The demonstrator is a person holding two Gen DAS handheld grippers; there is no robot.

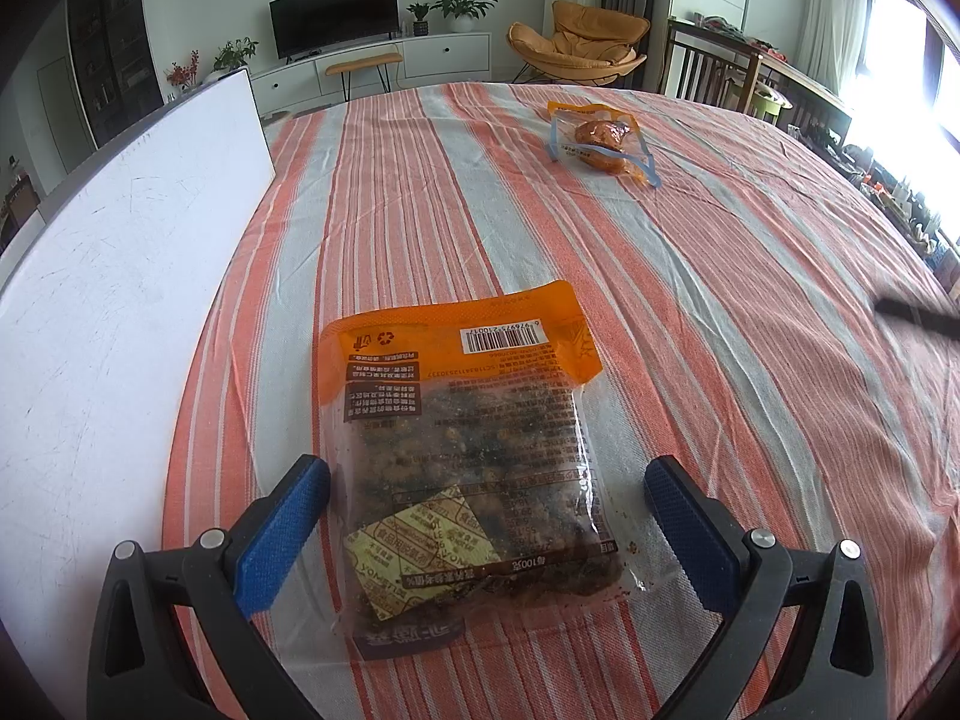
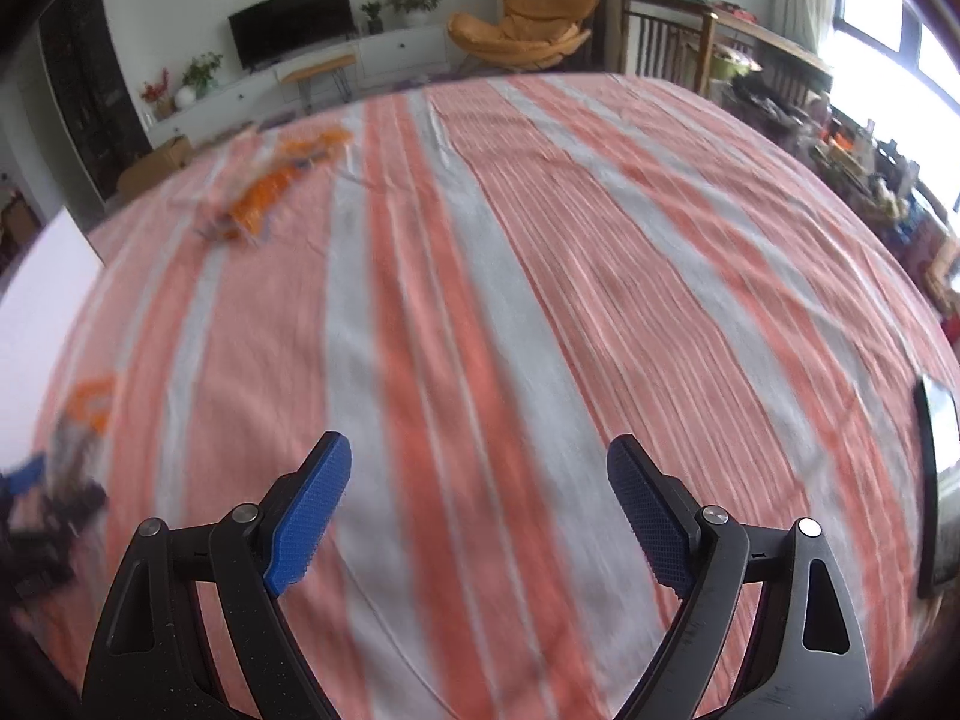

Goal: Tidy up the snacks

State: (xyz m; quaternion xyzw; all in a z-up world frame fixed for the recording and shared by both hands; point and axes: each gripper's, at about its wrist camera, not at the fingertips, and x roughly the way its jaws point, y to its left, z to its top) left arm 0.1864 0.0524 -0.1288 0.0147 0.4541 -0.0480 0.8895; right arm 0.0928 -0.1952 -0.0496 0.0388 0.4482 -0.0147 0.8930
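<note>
A clear snack bag with an orange top (image 1: pixel 462 450) lies flat on the striped tablecloth (image 1: pixel 690 276), label upside down, holding dark snacks. My left gripper (image 1: pixel 487 480) is open, its blue pads either side of the bag's near half, not clamped. A second, smaller orange snack bag (image 1: pixel 600 137) lies farther back on the cloth. My right gripper (image 2: pixel 479 468) is open and empty over bare cloth. The right wrist view is blurred; the small bag (image 2: pixel 270 192) shows at its far left, the near bag (image 2: pixel 84 414) at its left edge.
A white board (image 1: pixel 120 300) lies along the table's left side. A dark tablet-like object (image 2: pixel 939 480) sits at the right edge of the right wrist view. Behind the table are a TV (image 1: pixel 333 15), an orange chair (image 1: pixel 576 42) and wooden chairs.
</note>
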